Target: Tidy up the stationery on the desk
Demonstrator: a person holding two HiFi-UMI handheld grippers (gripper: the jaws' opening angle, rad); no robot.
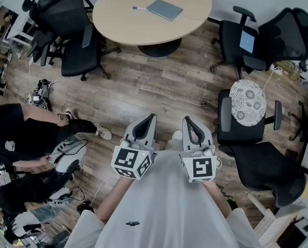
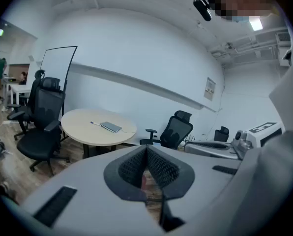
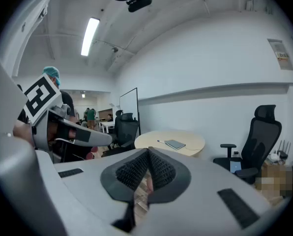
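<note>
Left gripper [image 1: 151, 118] and right gripper [image 1: 188, 120] are both closed on nothing, well apart from the round table [image 1: 118, 19]. Its pen [image 1: 139, 8] lies just left of the notebook [image 1: 165, 9], away from the near edge. I'd step close before opening either gripper.

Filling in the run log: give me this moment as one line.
left gripper: jaws shut, empty | right gripper: jaws shut, empty | notebook, pen: on round table, untouched | task: not begun
</note>
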